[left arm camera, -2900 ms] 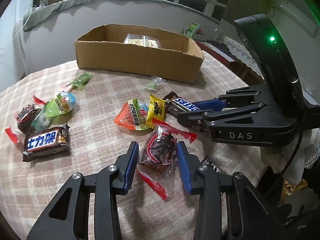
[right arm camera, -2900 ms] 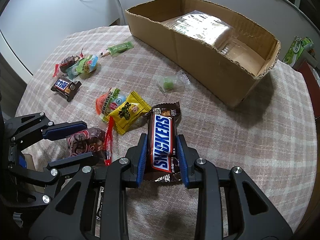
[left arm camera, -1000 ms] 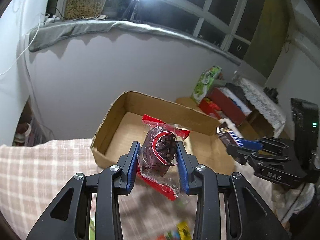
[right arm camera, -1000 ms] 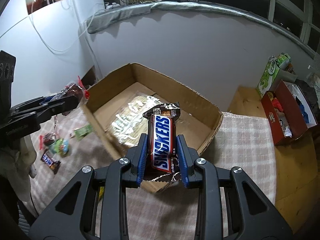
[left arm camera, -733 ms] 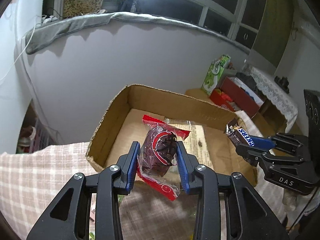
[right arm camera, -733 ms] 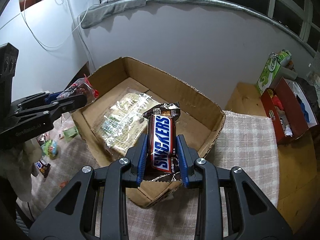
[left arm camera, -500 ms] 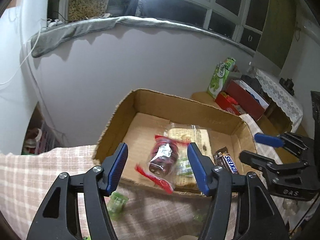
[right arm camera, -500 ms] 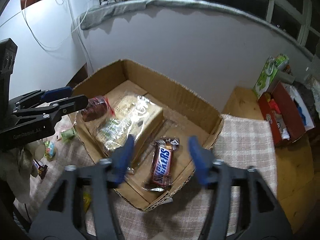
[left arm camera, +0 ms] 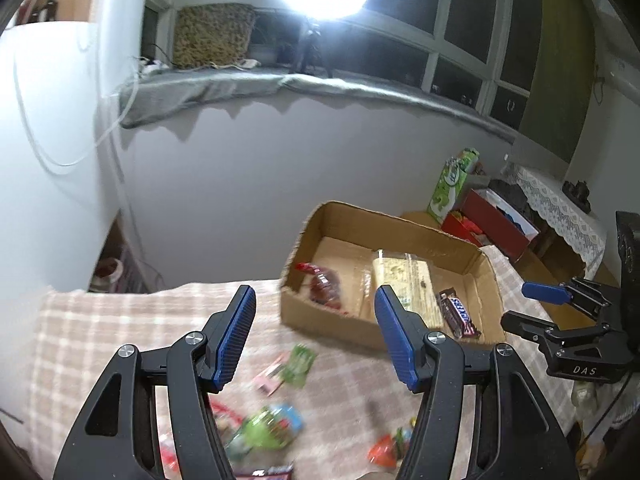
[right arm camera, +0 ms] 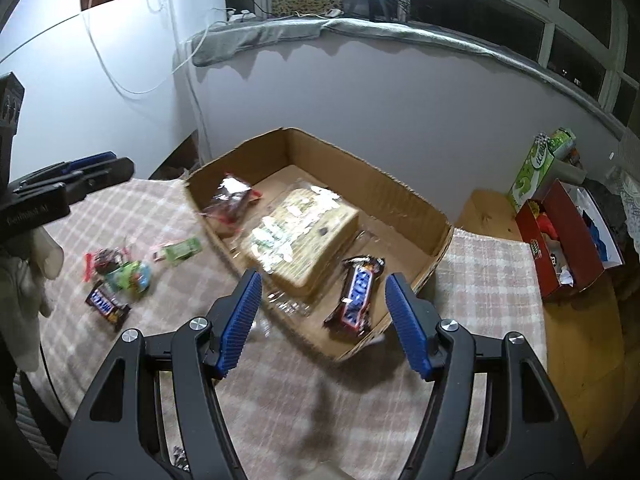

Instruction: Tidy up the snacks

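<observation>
Both hand-held grippers, left (left arm camera: 312, 332) and right (right arm camera: 324, 316), now gape empty, Snickers bar (right arm camera: 354, 298) and red-wrapped snack (right arm camera: 230, 200) dropped into the cardboard box (right arm camera: 404, 196); next, centre jaws squarely over a bench snack.

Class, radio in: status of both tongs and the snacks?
Both tongs open, empty. Snickers bar and red packet in cardboard box. Path clear.

An open brown cardboard box (right arm camera: 362, 168) sits far on the checked tablecloth (right arm camera: 480, 272). Inside: red-wrapped dark snack (right arm camera: 230, 198) left, clear-wrapped biscuit pack (right arm camera: 304, 232) middle, brown Snickers bar (right arm camera: 354, 296) right. Loose sweets (right arm camera: 128, 272) lie left.
</observation>
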The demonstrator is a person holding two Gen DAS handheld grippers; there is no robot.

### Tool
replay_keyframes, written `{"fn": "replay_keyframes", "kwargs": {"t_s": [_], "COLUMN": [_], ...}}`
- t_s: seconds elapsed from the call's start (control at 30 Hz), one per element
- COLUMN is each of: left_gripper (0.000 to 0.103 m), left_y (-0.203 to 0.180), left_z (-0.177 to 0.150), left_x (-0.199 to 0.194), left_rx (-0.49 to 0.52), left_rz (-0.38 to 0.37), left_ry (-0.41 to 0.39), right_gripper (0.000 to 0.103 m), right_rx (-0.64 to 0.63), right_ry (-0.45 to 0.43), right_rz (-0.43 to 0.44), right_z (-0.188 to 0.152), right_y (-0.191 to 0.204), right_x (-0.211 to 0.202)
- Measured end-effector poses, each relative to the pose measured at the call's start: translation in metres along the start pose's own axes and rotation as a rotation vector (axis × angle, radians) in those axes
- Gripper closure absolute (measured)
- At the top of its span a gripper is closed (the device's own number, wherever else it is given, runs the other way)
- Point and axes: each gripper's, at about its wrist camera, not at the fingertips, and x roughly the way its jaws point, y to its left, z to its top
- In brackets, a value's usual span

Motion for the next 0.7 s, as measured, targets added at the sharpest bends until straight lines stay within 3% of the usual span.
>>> {"fn": "replay_keyframes", "kwargs": {"t_s": [0.37, 0.7], "left_gripper": [0.042, 0.042], "left_y": [0.037, 0.056], "left_z": [-0.039, -0.1], "left_x": [-0.055, -0.066], "left_rx": [-0.084, -0.171], "left_rz": [0.03, 0.028], "left_ry": [-0.026, 0.029], "right_gripper": [0.036, 0.036], "right_rx": [-0.022, -0.019], "right_ry": [-0.011, 0.037], "right_rz": [0.033, 0.089], "right_z": [-0.029, -0.079], "right_y": [0.025, 0.052], "right_x": [-0.038, -0.047]}}
